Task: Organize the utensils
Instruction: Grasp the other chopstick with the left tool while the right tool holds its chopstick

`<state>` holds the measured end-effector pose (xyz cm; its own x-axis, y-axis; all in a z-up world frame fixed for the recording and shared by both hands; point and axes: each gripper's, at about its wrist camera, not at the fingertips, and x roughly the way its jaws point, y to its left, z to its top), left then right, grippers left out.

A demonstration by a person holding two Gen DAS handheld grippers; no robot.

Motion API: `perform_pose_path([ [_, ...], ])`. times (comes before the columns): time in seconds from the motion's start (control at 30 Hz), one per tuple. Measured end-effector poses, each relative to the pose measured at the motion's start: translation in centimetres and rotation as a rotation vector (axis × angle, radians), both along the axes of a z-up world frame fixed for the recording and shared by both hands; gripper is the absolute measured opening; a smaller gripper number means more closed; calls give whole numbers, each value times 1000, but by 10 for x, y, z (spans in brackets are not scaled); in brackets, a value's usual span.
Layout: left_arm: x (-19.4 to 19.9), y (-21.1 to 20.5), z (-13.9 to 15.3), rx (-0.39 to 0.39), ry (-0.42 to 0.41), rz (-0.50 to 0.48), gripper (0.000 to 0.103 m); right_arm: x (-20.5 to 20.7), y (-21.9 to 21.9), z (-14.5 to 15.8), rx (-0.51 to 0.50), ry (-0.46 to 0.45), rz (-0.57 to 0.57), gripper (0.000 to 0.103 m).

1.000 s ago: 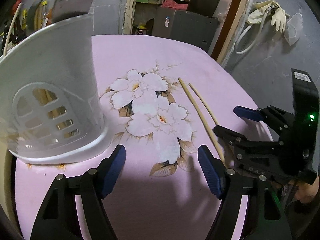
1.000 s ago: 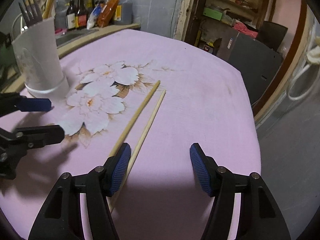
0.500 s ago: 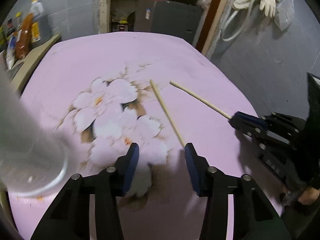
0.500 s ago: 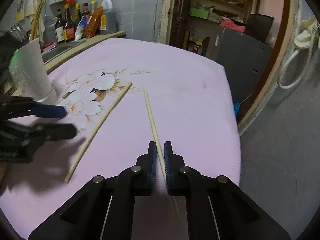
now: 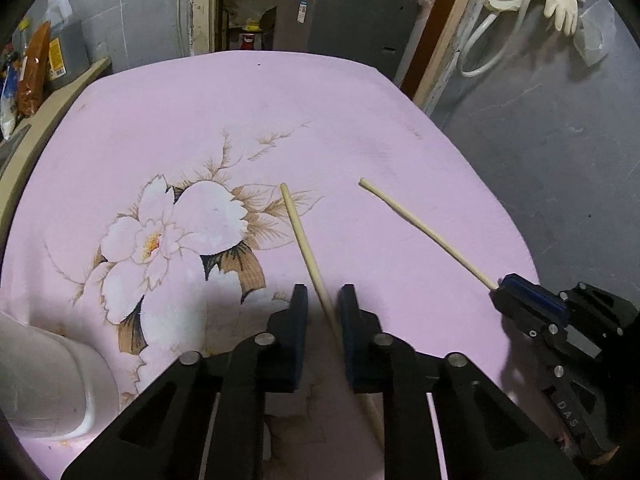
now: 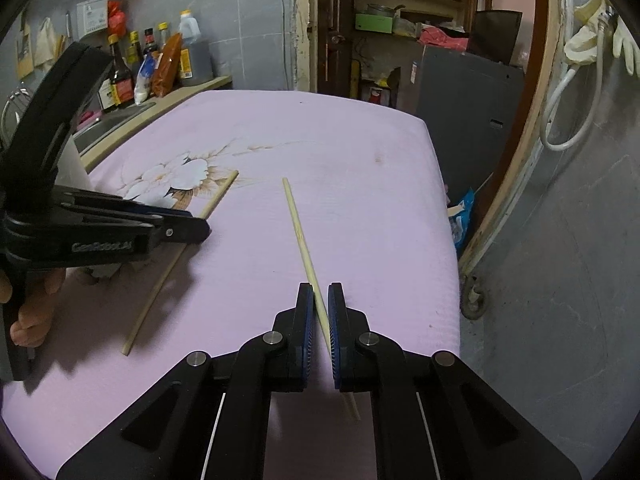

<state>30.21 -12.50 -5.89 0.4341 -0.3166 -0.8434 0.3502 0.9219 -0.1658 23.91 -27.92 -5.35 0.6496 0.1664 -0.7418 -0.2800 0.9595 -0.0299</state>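
- My right gripper, black with blue pads, is clamped on one pale wooden chopstick near its thin end; the rest of that stick slants away from me over the table, and I cannot tell whether it has left the cloth yet.
- My left gripper is closing around the second pale wooden chopstick. The stick runs between the blue pads, but a gap shows on either side of it, so I would not call it gripped.
- That second chopstick lies flat on the table, which is covered by a pink cloth printed with white flowers; its far tip rests just beside the printed leaves.
- The two chopsticks are apart and splayed, their far tips pointing away from me.
- The white plastic utensil holder stands at the near left corner of the table in the left wrist view, only its base showing. What it already holds is out of view.
- Done so far, as I judge it: one chopstick is secured, and the other is lined up for a grasp.
- Left to do: finish closing on the second stick, lift both, carry them across to the holder and drop them in upright.
- No other loose utensils show on the cloth, so these two look like the last of the tidying.
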Motion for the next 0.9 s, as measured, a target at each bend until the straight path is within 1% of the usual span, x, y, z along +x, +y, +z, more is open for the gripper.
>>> perform_pose_path([
  [0.03,-1,1,0,7,-5,-5,7,0,0,0,7,2,0,5],
  [0.17,-8,7,-1,-1,8,-19,6,6,-6,1,59,34,8,7],
  [0.3,-18,13,-1,-13,26,-35,5,18,-2,3,70,74,38,10],
  [0.47,-26,13,-1,-11,33,-51,5,44,10,2,54,133,100,20],
  [0.57,-27,9,-1,3,29,-58,6,67,18,1,32,173,129,20],
  [0.73,-23,6,-2,-1,47,-52,6,99,21,-4,65,277,144,21],
  [0.8,-20,5,-2,-5,50,-46,6,101,21,-4,73,294,137,21],
  [0.9,-21,1,-2,28,36,-60,6,99,28,-3,12,288,150,21],
])
